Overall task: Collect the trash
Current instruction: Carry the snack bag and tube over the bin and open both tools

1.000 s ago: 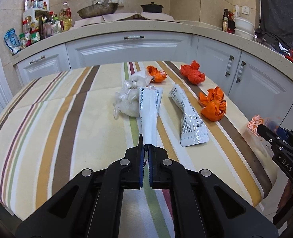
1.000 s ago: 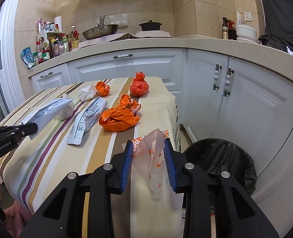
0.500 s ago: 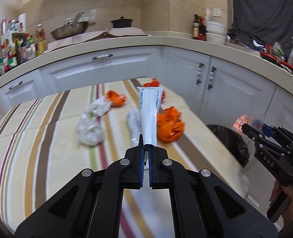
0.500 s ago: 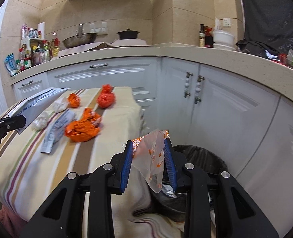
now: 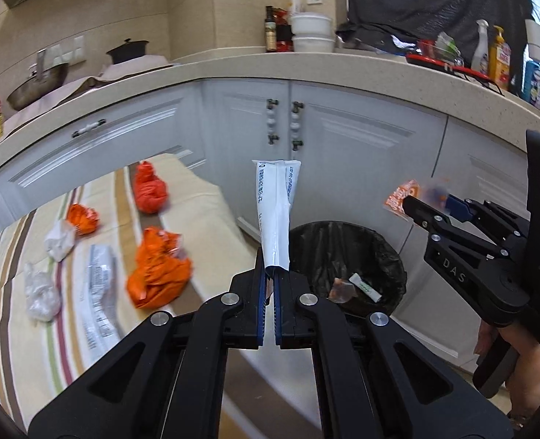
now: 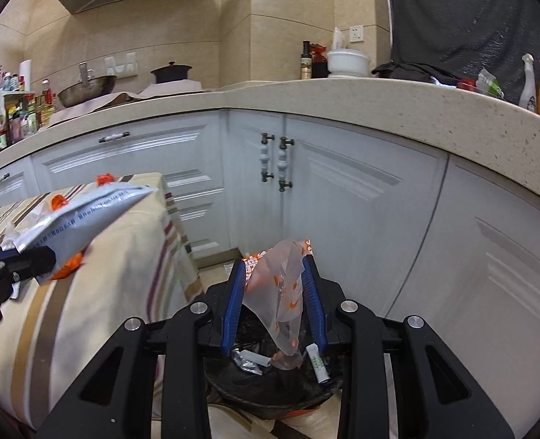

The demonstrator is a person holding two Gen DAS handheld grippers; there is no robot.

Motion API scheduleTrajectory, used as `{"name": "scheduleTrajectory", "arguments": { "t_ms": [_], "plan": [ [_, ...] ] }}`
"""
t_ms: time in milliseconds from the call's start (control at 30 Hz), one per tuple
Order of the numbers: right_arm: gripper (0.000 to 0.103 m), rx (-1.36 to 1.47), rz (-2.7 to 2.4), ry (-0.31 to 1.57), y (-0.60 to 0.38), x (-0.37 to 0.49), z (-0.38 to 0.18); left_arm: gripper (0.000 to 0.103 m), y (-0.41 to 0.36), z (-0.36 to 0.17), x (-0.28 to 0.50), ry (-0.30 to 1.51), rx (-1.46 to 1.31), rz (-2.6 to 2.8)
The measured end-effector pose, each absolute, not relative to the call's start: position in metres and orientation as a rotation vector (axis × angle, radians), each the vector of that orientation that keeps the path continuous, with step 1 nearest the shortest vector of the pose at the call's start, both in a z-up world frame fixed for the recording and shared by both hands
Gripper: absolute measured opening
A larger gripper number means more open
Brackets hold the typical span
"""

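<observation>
My left gripper is shut on a long white printed wrapper that sticks up from its pads, at the near rim of a black-lined trash bin. My right gripper is shut on a clear plastic bag with orange print, which hangs straight over the bin. The bin holds a few scraps. In the left wrist view the right gripper shows at the right with the orange-printed bag. The left gripper and the white wrapper show at the left of the right wrist view.
The striped table at the left carries crumpled orange bags, a white printed wrapper and clear plastic wads. White cabinets under a stone counter stand behind the bin. A hand holds the right gripper.
Both grippers have swung right, away from the table and toward the bin. The bag in the right gripper now hangs over the bin, and the white wrapper is at its rim.
</observation>
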State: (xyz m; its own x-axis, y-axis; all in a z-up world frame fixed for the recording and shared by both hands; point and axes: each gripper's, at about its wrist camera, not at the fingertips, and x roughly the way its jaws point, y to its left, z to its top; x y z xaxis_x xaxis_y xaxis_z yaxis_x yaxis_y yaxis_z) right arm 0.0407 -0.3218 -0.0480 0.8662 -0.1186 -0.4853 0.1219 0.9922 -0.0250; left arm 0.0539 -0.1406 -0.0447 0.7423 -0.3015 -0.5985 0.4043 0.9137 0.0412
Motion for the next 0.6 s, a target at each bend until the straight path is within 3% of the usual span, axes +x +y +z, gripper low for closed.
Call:
{"name": "scheduleTrajectory", "arguments": {
  "t_ms": [467, 533, 600],
  "plan": [
    [0.033, 0.044, -0.148, 0.527, -0.358, 0.067, -0.064, 0.004, -0.197, -0.069, 0.094, 0.690, 0.190, -0.392],
    [0.039, 0.054, -0.144, 0.537, -0.362, 0.073, -0.068, 0.012, -0.201, -0.072, 0.101, 0.702, 0.187, -0.375],
    [0.044, 0.062, -0.152, 0.543, -0.366, 0.079, -0.072, 0.026, -0.205, -0.076, 0.109, 0.735, 0.160, -0.372]
  ]
}}
